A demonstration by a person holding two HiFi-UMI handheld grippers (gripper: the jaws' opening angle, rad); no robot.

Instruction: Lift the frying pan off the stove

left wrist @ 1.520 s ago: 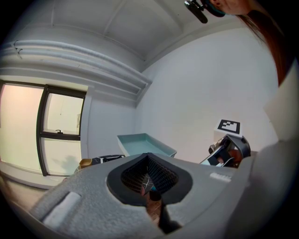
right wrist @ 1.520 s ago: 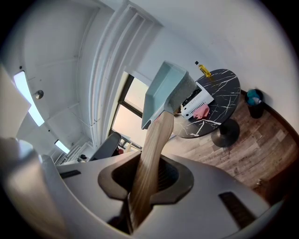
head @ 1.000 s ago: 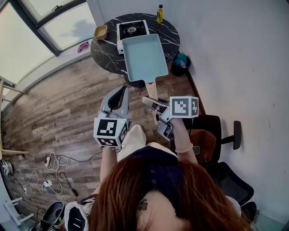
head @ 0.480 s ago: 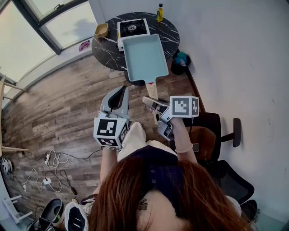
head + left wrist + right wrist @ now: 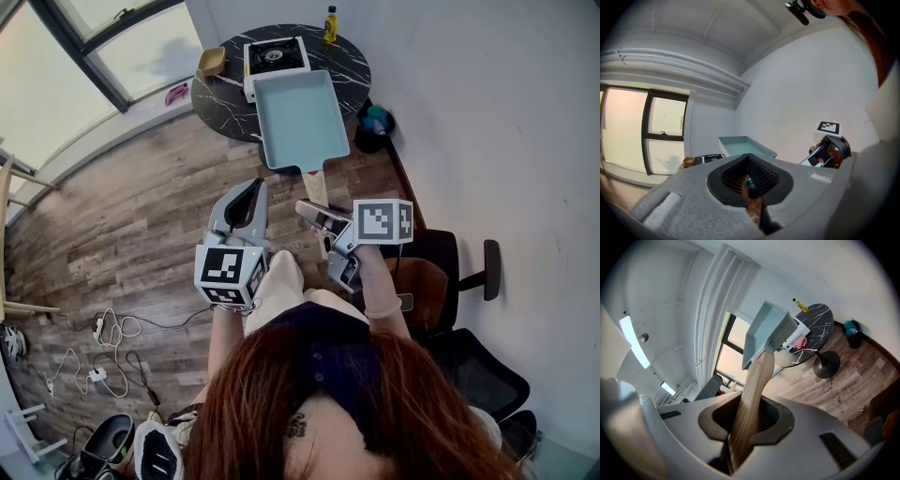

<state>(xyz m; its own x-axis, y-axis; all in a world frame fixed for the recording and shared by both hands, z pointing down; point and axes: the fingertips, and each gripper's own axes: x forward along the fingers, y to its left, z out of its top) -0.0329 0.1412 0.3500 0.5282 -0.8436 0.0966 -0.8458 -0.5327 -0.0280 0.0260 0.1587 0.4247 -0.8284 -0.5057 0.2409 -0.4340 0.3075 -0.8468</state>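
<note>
Holding the frying pan up in the air, clear of the desk and off the stove. Gripped by its wooden handle in the right gripper, jaws narrow and pressed on the wood from both sides. Plain to see in the right gripper view, with the handle running out from between the jaws toward 12 o'clock and the pale teal, rectangular pan at its end, well above the desk. In the head view, pan at 12 o'clock of that gripper, overlapping the near edge of the stove and part of the round, black, marbled desk below.

At 9 o'clock of the right gripper, the left gripper, pointing toward 12 o'clock, jaws closed together with nothing between them and touching nothing. Only a thin slit between its pads in the left gripper view.

On the desk, a white stove with a black burner at 12 o'clock of the pan. Small tan bowl at 9 o'clock of the stove, near the rim. Yellow bottle upright at 1 o'clock of the stove, by the far rim.

On the wooden floor, at 3 o'clock of the desk, a dark bin with something teal in it, near the white wall. Dark chair at 4 o'clock of the right gripper. White cables on the floor at 8 o'clock of the left gripper.
</note>
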